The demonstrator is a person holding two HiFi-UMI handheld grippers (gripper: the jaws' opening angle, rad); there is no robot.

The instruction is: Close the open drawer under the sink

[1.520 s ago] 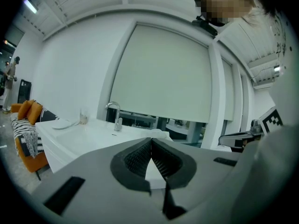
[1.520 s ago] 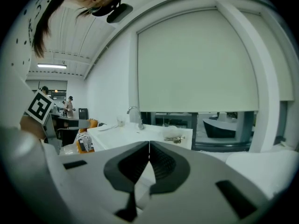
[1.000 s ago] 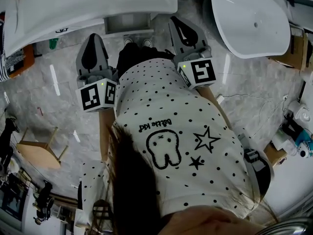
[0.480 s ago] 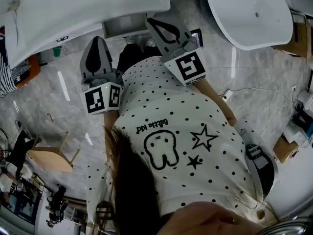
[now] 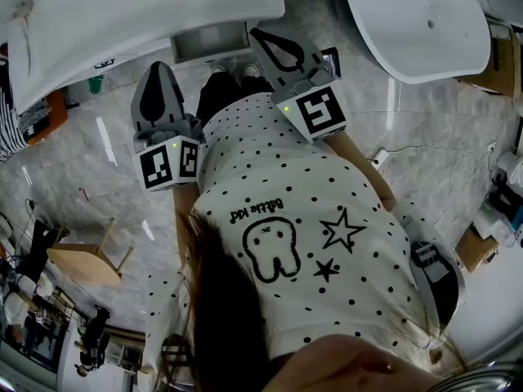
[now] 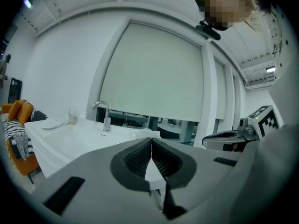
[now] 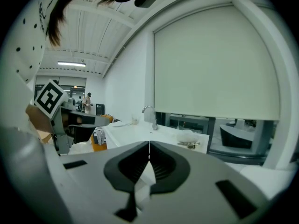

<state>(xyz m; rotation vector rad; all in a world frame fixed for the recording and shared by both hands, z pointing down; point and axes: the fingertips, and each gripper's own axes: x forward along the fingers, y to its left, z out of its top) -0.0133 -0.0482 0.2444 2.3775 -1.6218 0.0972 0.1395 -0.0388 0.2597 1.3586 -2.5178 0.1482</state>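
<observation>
Left gripper (image 5: 160, 69), right gripper (image 5: 260, 37): ribbed dark pads clenched together, nothing between. Rectangular grey drawer (image 5: 209, 41) standing open under front edge of glossy white sink (image 5: 163, 5).

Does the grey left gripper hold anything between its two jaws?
No, in the left gripper view the grey left gripper has its jaws pressed together with nothing between them.
</observation>
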